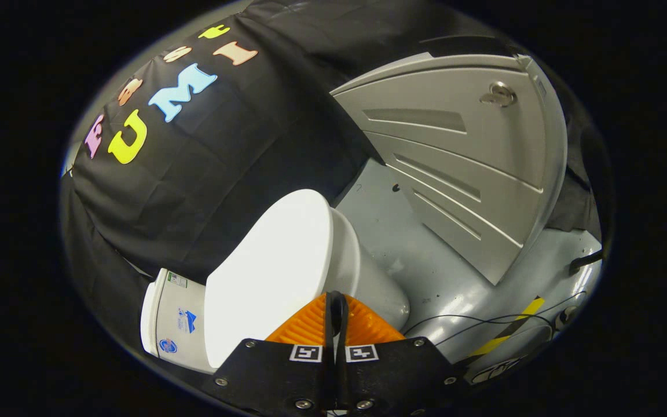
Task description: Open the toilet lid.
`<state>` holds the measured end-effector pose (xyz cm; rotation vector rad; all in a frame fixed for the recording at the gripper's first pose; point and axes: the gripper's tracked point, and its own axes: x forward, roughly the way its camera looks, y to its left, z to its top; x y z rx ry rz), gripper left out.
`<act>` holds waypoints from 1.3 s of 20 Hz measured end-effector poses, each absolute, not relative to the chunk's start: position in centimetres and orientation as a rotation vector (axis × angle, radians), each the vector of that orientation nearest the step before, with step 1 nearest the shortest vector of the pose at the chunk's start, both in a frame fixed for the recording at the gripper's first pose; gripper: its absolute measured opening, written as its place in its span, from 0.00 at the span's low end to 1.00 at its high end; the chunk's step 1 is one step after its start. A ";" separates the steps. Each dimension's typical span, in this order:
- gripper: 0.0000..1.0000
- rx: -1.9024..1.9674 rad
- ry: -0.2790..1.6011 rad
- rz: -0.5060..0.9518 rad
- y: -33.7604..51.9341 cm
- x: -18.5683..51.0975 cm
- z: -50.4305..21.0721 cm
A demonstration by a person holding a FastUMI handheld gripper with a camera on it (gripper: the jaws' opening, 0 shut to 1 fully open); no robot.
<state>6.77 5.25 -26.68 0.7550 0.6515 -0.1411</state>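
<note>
The white toilet lid [270, 272] runs from the tank [174, 315] away toward the door, its broad top turned to the black cloth wall. The white bowl [377, 284] sits right against its other side, and I see no clear gap between lid and bowl. My gripper [336, 301] is at the lid's near side edge, its two fingers pressed together with only a thin slit between them. One finger lies on the lid's top face and the other on the bowl side, so it looks shut on the rim. The view is rolled sideways.
A grey ribbed door [461, 156] with a round metal lock [500, 94] stands beyond the toilet. The grey floor [455, 272] carries thin black cables [484, 318] and a yellow-black striped tape [513, 327]. Black cloth [206, 174] hangs behind the tank.
</note>
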 end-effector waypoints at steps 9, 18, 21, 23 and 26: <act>0.00 0.626 0.576 -0.085 6.5 7.1 -19.4; 0.00 0.408 0.448 -0.022 9.5 7.6 -11.5; 0.00 0.336 0.407 -0.011 10.6 7.5 -9.5; 0.00 0.315 0.387 -0.026 11.1 7.5 -8.9; 0.00 0.330 0.366 -0.051 11.5 7.6 -8.2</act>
